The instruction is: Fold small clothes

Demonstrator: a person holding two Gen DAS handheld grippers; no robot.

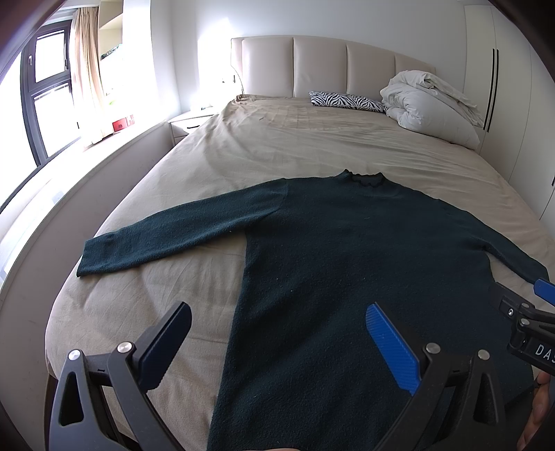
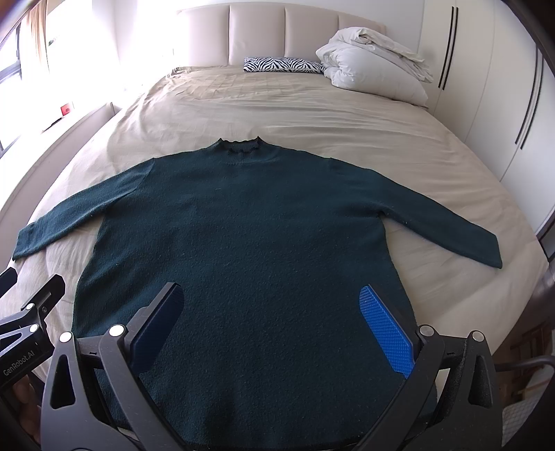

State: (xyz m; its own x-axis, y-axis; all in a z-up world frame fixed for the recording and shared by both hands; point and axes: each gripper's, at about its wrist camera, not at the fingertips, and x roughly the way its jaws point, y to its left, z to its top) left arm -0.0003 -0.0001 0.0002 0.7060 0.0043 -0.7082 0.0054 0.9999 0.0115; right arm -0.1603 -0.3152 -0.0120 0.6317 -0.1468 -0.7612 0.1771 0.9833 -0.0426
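My right gripper (image 2: 270, 329) hangs nearest, jaws spread wide over the lower body of the dark green sweater (image 2: 242, 243), holding nothing. My left gripper (image 1: 277, 347) is just as wide and empty, straddling the sweater's left side edge near the hem. The sweater lies flat on the bed (image 2: 347, 132), collar (image 2: 239, 145) pointing to the headboard (image 2: 256, 31), sleeves stretched out sideways. Bare beige sheet runs beyond the collar up to a zebra pillow (image 2: 281, 65) and a bundled white duvet (image 2: 374, 69).
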